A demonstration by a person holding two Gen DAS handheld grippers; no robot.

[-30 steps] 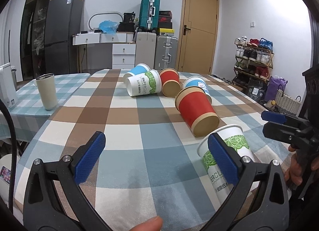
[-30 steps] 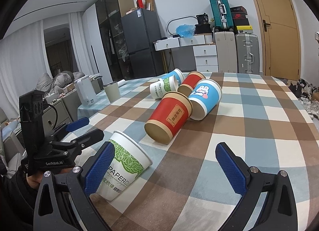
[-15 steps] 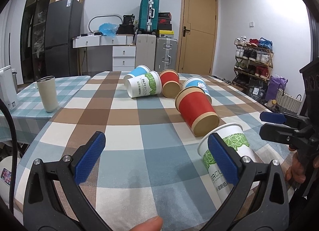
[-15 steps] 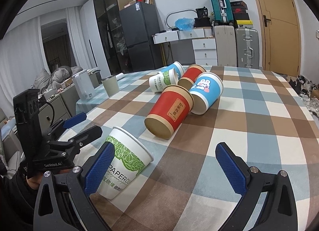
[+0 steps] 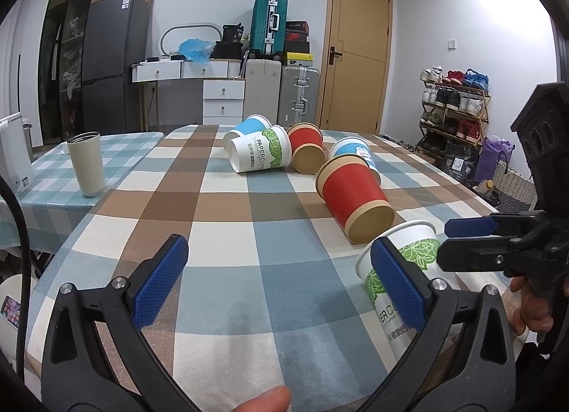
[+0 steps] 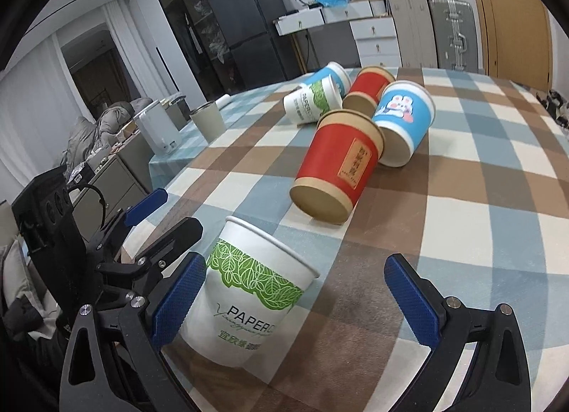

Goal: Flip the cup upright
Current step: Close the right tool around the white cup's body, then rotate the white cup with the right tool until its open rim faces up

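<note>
A white paper cup with a green leaf band and "PAPERCUP" lettering (image 6: 249,301) is seen standing near the near edge of the table covered in a blue, brown and cream checked cloth (image 6: 480,220), mouth up and leaning somewhat. In the right wrist view, the right gripper (image 6: 295,301) is spread wide around this cup: its left blue pad (image 6: 177,301) lies just beside or against the cup's wall, while the other pad is well apart from it, so nothing is clamped. The same cup (image 5: 416,252) is partly hidden in the left wrist view behind the right-hand blue pad (image 5: 398,284) of the left gripper (image 5: 281,284), whose fingers are likewise spread wide with only cloth between them.

Just beyond the cup, a red paper cup with tan rims (image 6: 338,166) lies on its side, its base facing the near edge. Touching it, a blue paper cup with a cartoon print (image 6: 405,120) also lies tipped over. Toward the far edge, a second red cup (image 6: 370,92), a second white leaf-printed cup (image 6: 309,102) and a second blue cup (image 6: 330,76) are clustered on their sides. On an adjoining table with a pale checked cloth, a beige steel-rimmed tumbler (image 5: 86,163) is set upright.
</note>
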